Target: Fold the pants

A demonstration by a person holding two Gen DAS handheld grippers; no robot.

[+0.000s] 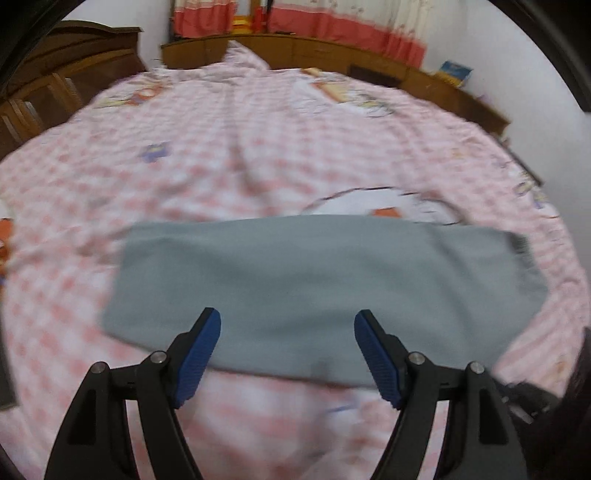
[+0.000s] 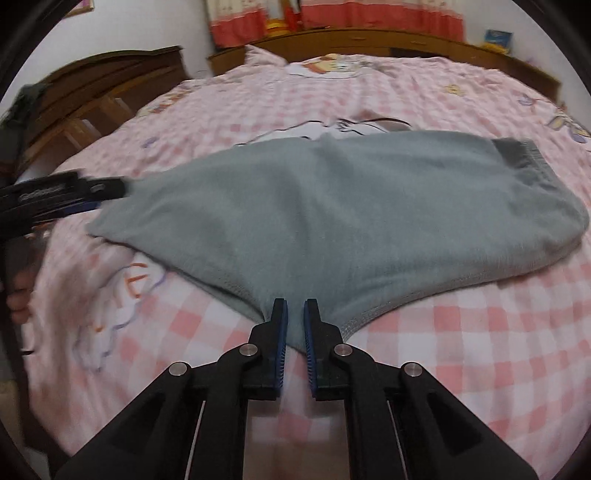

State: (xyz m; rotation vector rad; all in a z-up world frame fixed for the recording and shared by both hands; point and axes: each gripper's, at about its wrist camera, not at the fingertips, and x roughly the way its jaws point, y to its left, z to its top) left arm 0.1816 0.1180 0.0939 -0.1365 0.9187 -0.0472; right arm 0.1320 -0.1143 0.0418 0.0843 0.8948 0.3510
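Observation:
Grey pants point(image 1: 314, 291) lie folded lengthwise on the pink checked bedsheet point(image 1: 184, 155), waistband to the right. My left gripper point(image 1: 287, 319) is open, its blue pads over the near edge of the pants, holding nothing. In the right wrist view the pants point(image 2: 332, 206) spread across the middle, with the dark waistband point(image 2: 517, 155) at the far right. My right gripper point(image 2: 295, 306) is shut on the near crotch edge of the pants. The left gripper also shows in the right wrist view point(image 2: 110, 188), at the pants' left end.
A wooden headboard point(image 2: 92, 92) stands at the left and a low wooden cabinet point(image 2: 369, 37) runs along the far side under pink-and-white curtains point(image 2: 332, 14). A blue box point(image 2: 498, 37) sits on the cabinet. The bed's near edge lies below my right gripper.

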